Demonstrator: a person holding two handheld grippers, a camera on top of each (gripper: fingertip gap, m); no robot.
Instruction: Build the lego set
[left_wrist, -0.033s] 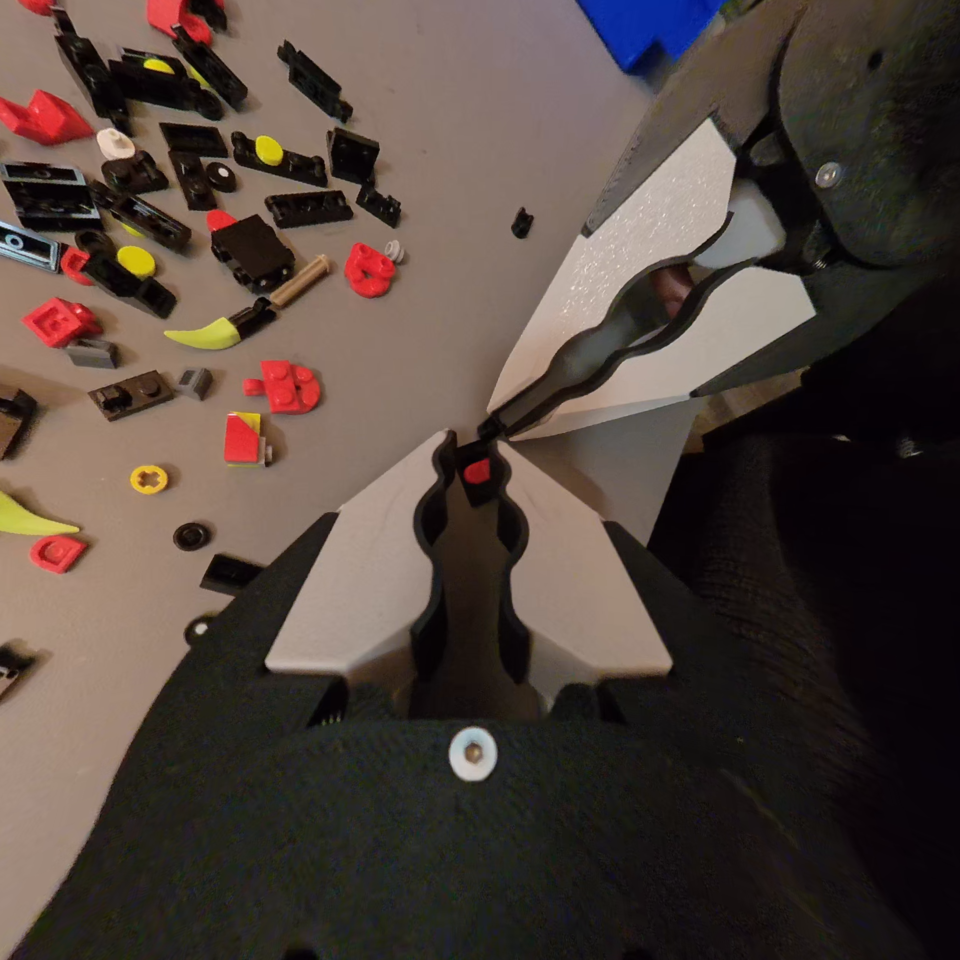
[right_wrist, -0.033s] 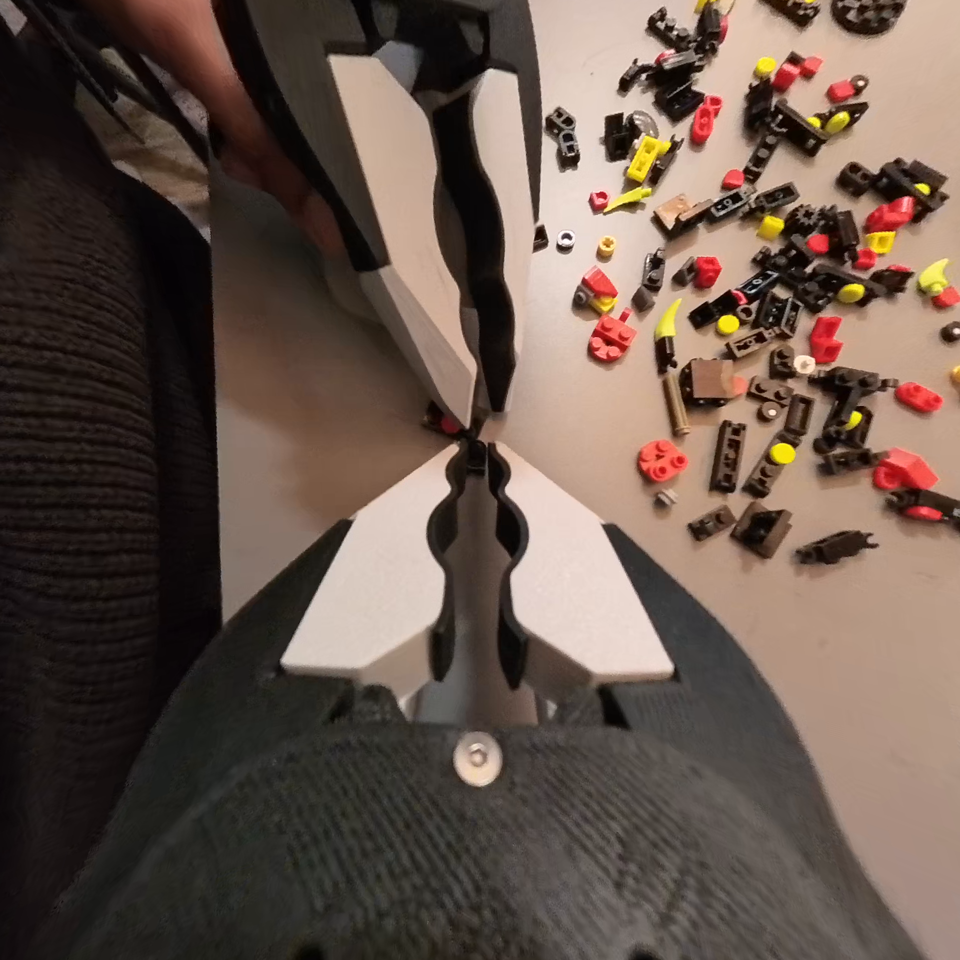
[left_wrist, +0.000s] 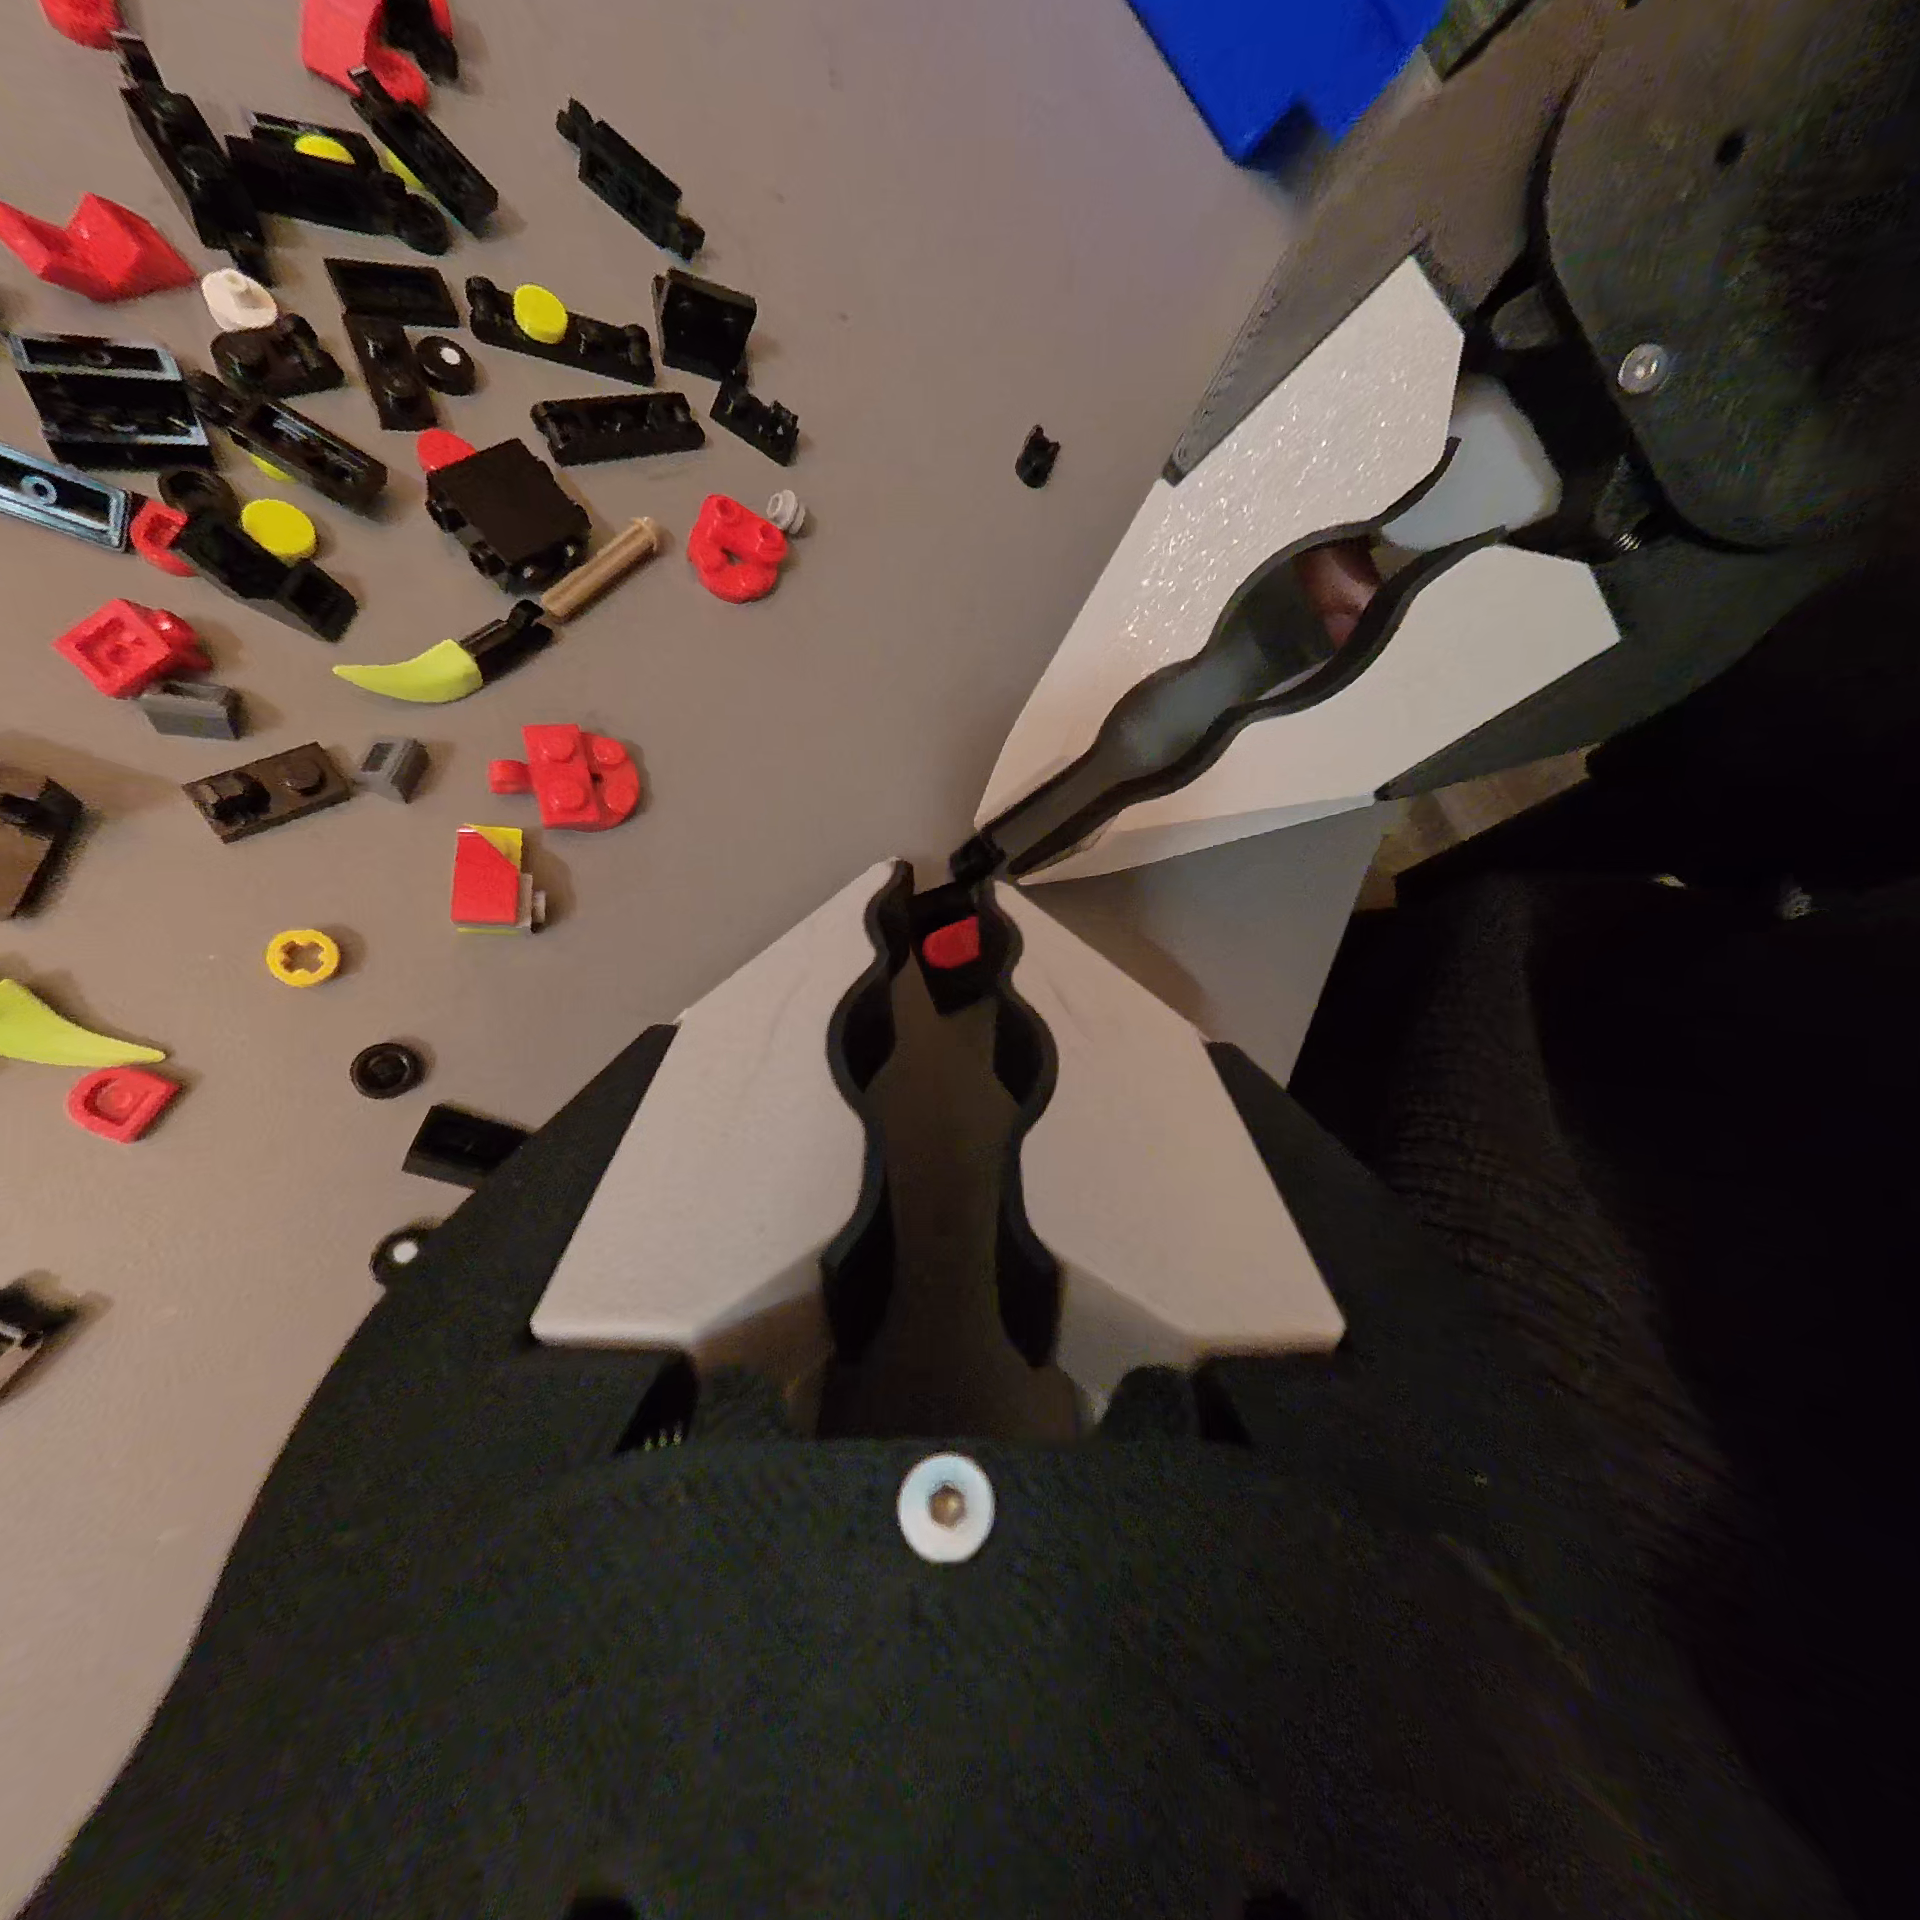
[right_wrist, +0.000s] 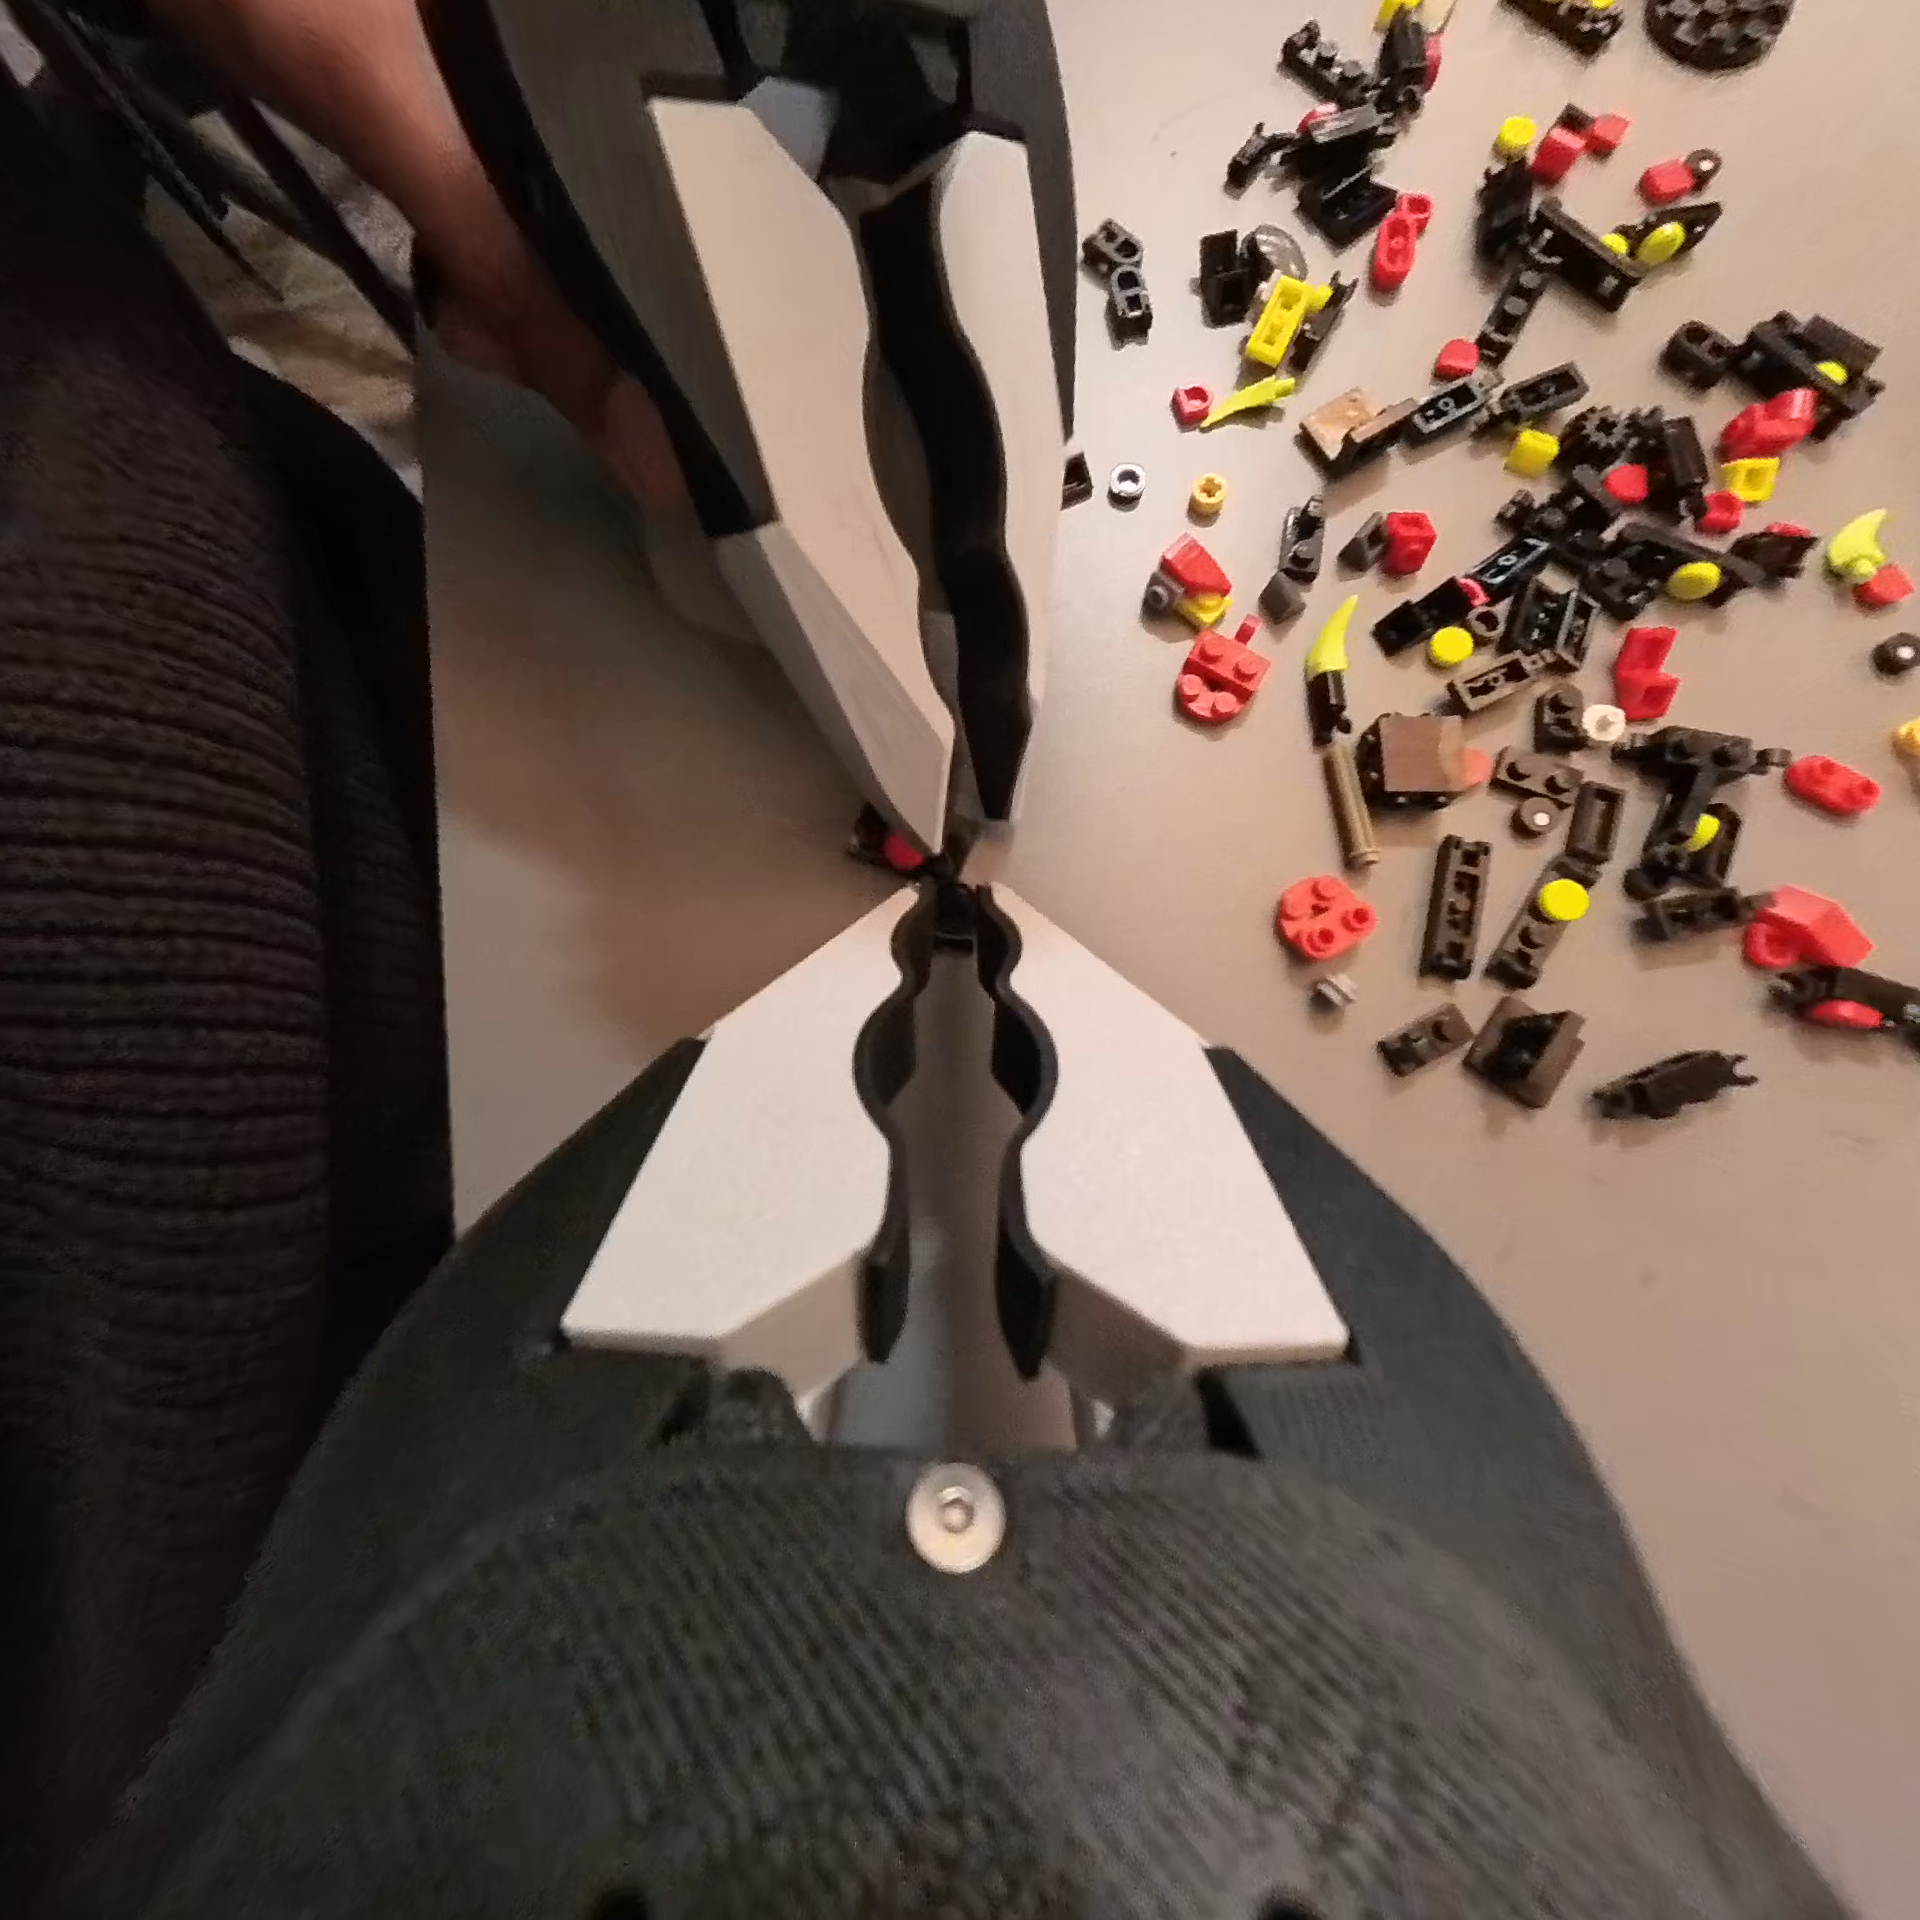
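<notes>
Grey tabletop (left_wrist: 935, 260) carries a scatter of red, black and yellow toy bricks (left_wrist: 395, 436) at the left. Further right, the left gripper (left_wrist: 948, 920) is pinched on a black brick with a red stud (left_wrist: 951, 951) – pads pressing its sides. Tip to tip with it, the right gripper (right_wrist: 951, 904) is nearly closed on a small black piece (right_wrist: 951, 914).

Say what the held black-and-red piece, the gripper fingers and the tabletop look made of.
Black-and-red piece: likely moulded plastic, glossy, crisp edges.
Left gripper fingers: probably printed plastic, matte grey, with black wavy pads, maybe rubber.
Tabletop: smooth matte grey, material unclear.
</notes>
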